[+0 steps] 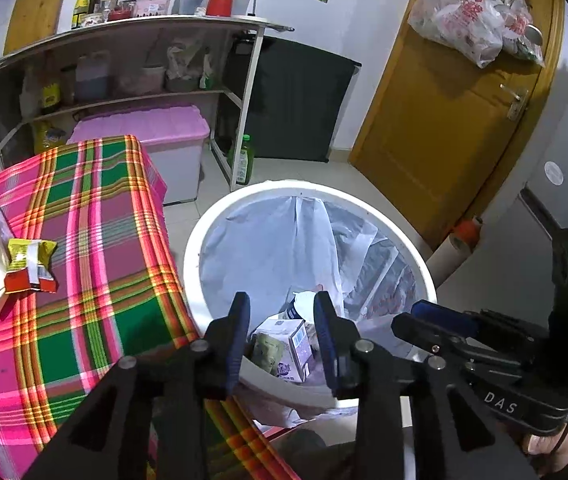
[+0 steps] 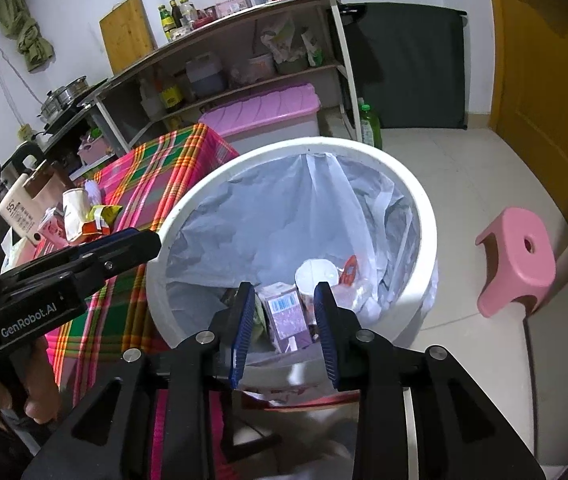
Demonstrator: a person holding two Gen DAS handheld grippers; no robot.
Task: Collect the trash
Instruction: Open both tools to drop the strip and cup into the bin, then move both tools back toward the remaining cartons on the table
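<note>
- Beside the plaid-covered counter [image 1: 96, 240] stands a white bin [image 2: 411, 200] with a clear liner.
- Both tongs hang over its near rim, left tongs [image 1: 282, 336] and right tongs [image 2: 284, 328], each partly open and empty.
- Below them in the bin lie a purple carton [image 2: 285, 312] and a white cup [image 2: 315, 276].
- More wrappers [image 1: 30, 266] lie on the counter.
</note>
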